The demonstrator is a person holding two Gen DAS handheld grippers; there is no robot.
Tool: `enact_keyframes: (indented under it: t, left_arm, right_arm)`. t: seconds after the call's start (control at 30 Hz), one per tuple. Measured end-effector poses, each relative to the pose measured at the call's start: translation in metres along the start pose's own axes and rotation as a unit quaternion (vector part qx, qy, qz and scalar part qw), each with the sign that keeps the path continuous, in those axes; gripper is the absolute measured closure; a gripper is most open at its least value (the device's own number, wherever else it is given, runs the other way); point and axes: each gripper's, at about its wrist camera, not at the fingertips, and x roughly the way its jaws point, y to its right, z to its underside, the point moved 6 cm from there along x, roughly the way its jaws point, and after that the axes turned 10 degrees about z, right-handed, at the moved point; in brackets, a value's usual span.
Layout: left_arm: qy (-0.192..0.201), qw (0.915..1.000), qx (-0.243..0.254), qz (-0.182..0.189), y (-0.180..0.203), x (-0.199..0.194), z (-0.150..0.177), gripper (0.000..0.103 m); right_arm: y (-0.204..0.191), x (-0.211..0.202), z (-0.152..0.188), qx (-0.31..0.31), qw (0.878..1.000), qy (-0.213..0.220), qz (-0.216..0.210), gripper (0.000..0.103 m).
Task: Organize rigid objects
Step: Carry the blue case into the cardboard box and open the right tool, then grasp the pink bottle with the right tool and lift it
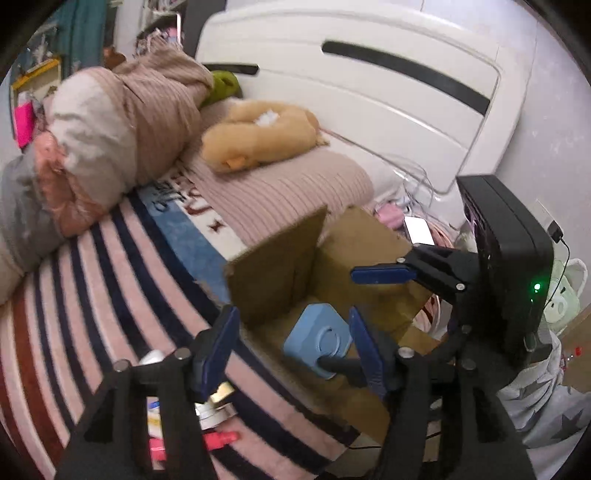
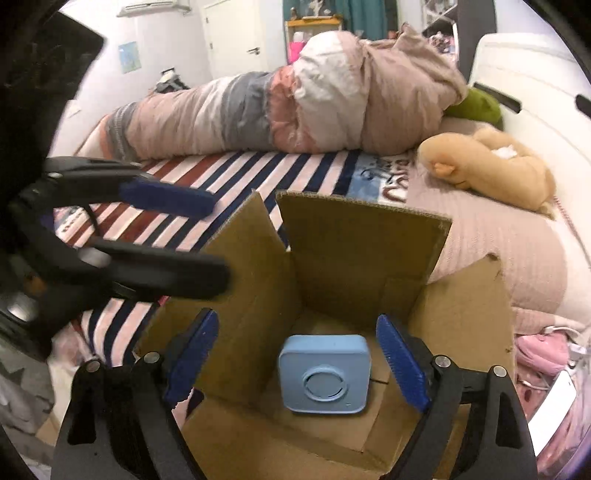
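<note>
A home bedroom. A bed [image 1: 92, 280] with a striped sheet fills most of the view, backed by a white headboard [image 1: 369, 92]. A rolled quilt [image 2: 295, 99] lies along it, with a tan plush toy [image 1: 258, 136] near the pillow end. A white door [image 2: 232, 44] and an air conditioner [image 2: 147, 7] show on the far wall.

Right gripper [image 2: 295, 365] jaws spread above open cardboard box [image 2: 354, 243]; blue square device [image 2: 324, 373] lies inside, untouched.
</note>
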Motion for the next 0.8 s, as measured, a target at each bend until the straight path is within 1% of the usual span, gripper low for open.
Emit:
enact_keyframes:
  t: [0.03, 0.1, 0.2, 0.3, 0.33, 0.43, 0.5, 0.57, 0.6, 0.7, 0.73, 0.8]
  left_arm:
    - [0.011, 0.9999, 0.0, -0.006, -0.003, -0.013, 0.001, 0.044]
    - [0.028, 0.9994, -0.007, -0.018, -0.011, -0.034, 0.004, 0.043]
    - [0.061, 0.9961, -0.019, -0.06, -0.035, -0.077, 0.015, 0.041]
    - [0.078, 0.9903, -0.032, -0.11, -0.066, -0.111, 0.037, 0.038]
    - [0.08, 0.9891, -0.037, -0.118, -0.074, -0.116, 0.044, 0.038]
    - [0.082, 0.9848, -0.063, -0.14, -0.107, -0.133, 0.078, 0.037]
    - [0.076, 0.9818, -0.079, -0.155, -0.13, -0.133, 0.102, 0.037]
    - [0.07, 0.9805, -0.091, -0.16, -0.148, -0.127, 0.123, 0.037]
    - [0.067, 0.9803, -0.097, -0.158, -0.155, -0.123, 0.134, 0.037]
    - [0.057, 0.981, -0.119, -0.143, -0.175, -0.106, 0.163, 0.037]
    - [0.053, 0.9813, -0.125, -0.137, -0.179, -0.1, 0.17, 0.037]
    - [0.045, 0.9818, -0.135, -0.126, -0.186, -0.089, 0.185, 0.037]
  right_arm:
    - [-0.003, -0.004, -0.003, 0.0, 1.0, 0.01, -0.002, 0.017]
    - [-0.017, -0.018, -0.01, 0.0, 0.999, 0.039, -0.025, 0.017]
    - [-0.048, -0.043, -0.026, -0.019, 0.995, 0.086, -0.053, 0.017]
    - [-0.089, -0.054, -0.04, -0.046, 0.989, 0.103, -0.092, 0.017]
    - [-0.108, -0.054, -0.043, -0.058, 0.987, 0.102, -0.112, 0.017]
    - [-0.147, -0.041, -0.045, -0.082, 0.983, 0.083, -0.143, 0.018]
    - [-0.171, -0.021, -0.04, -0.093, 0.982, 0.059, -0.151, 0.018]
    - [-0.19, 0.006, -0.028, -0.098, 0.983, 0.029, -0.154, 0.018]
    - [-0.195, 0.018, -0.022, -0.099, 0.983, 0.016, -0.154, 0.02]
    - [-0.207, 0.059, 0.005, -0.11, 0.983, -0.032, -0.145, 0.033]
    - [-0.209, 0.077, 0.016, -0.114, 0.983, -0.052, -0.134, 0.036]
    - [-0.201, 0.098, 0.032, -0.117, 0.985, -0.071, -0.109, 0.04]
